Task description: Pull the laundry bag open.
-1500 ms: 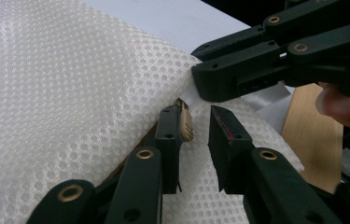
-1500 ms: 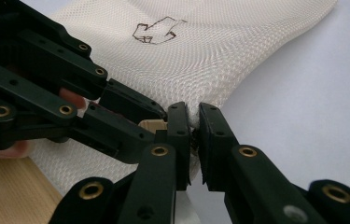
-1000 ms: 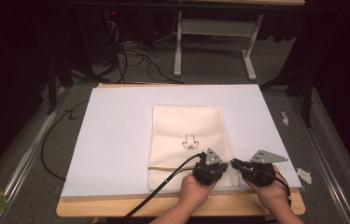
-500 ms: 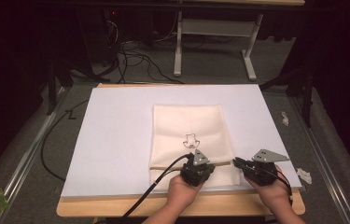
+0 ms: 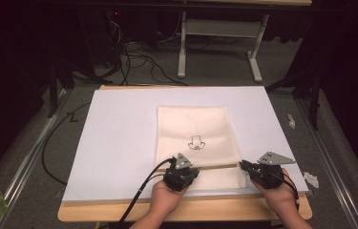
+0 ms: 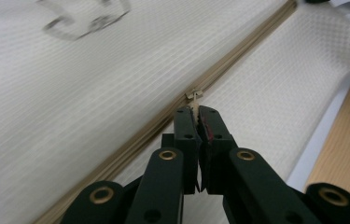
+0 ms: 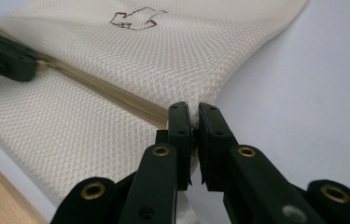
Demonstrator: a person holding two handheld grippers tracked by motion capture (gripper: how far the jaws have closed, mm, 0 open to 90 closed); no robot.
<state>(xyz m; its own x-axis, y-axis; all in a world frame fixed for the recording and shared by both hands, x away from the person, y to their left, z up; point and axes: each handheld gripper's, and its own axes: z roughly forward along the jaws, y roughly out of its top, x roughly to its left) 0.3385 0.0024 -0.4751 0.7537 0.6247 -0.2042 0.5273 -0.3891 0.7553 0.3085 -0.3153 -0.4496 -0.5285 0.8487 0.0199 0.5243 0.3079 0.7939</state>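
The left gripper (image 6: 196,114) is seen with its jaws pressed together on the small metal zipper pull (image 6: 194,95) of a cream mesh bag (image 5: 198,143). From those jaw tips the tan zipper (image 6: 238,60) runs away on both sides, across the bag's near end. To the right of this gripper, at the bag's right edge where the zipper ends, the right gripper (image 7: 194,116) is clamped on the bag's corner (image 7: 192,112), its jaws drawn together over the fabric. Each gripper is held in a hand (image 5: 164,198) that comes in from the near edge. Beyond both grippers the bag is laid flat, with a small dark outline print (image 5: 196,142) at its middle. The bag is spread on a white sheet (image 5: 119,143), which is carried by a wooden table (image 5: 215,210). Past the table's far edge, cables (image 5: 133,57) are strewn on the floor.
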